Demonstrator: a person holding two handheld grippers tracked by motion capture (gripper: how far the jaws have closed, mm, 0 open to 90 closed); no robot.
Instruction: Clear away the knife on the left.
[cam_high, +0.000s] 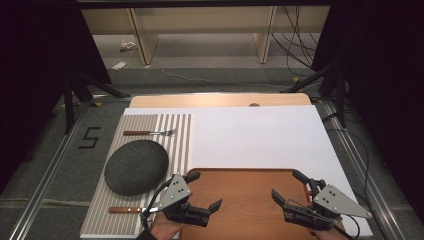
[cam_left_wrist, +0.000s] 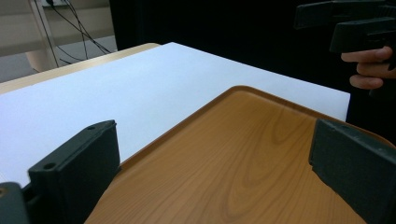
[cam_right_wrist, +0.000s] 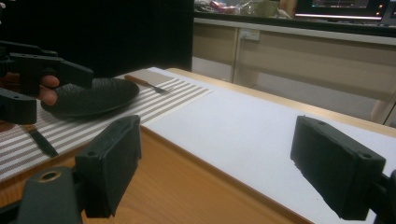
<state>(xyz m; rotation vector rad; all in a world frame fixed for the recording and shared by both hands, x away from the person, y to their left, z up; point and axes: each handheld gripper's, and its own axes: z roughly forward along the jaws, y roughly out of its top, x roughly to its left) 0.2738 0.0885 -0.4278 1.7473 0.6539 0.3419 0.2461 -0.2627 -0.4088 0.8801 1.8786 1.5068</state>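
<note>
A brown wooden tray (cam_high: 245, 200) lies at the near edge of the table, on a white mat (cam_high: 260, 135). My left gripper (cam_high: 205, 190) hovers over the tray's left end, its jaws spread wide with nothing between them. Its own view looks across the bare tray (cam_left_wrist: 243, 154) between its open jaws (cam_left_wrist: 215, 144). My right gripper (cam_high: 289, 185) hangs open over the tray's right end, also holding nothing. In the right gripper view its jaws (cam_right_wrist: 222, 163) frame the tray's rim (cam_right_wrist: 187, 163) and the white mat (cam_right_wrist: 243, 126).
Left of the tray, a striped placemat (cam_high: 175, 135) carries a dark round plate (cam_high: 136, 166), a fork (cam_high: 150, 132) behind it and a knife (cam_high: 127, 210) in front. Dark stands and cables flank the table. Shelving stands behind it.
</note>
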